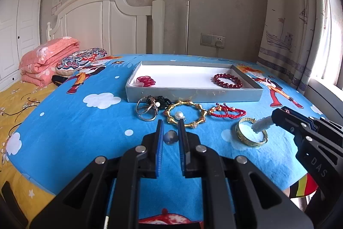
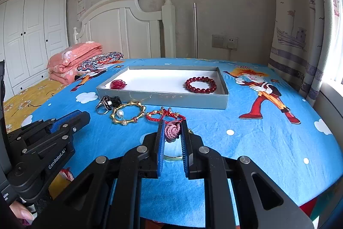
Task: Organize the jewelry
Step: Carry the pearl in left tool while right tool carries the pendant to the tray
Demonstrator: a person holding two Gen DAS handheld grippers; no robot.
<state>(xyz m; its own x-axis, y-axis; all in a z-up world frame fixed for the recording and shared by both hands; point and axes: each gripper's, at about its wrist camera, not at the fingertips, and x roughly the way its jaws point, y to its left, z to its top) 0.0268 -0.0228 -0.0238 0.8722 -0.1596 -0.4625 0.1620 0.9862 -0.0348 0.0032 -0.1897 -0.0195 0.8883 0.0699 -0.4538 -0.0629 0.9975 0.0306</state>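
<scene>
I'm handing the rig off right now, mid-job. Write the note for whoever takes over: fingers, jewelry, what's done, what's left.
Left gripper: open, empty, hovering over the blue sheet near a small grey bead.
Right gripper: shut on the pink knotted cord of the gold bangle, which seems to be still on the sheet.
Done: red flower and red bead bracelet lie in the grey tray.
Left, all in front of the tray: silver rings with the black piece, gold link bracelet with a pearl, red string bracelet, the bangle, the bead.
</scene>
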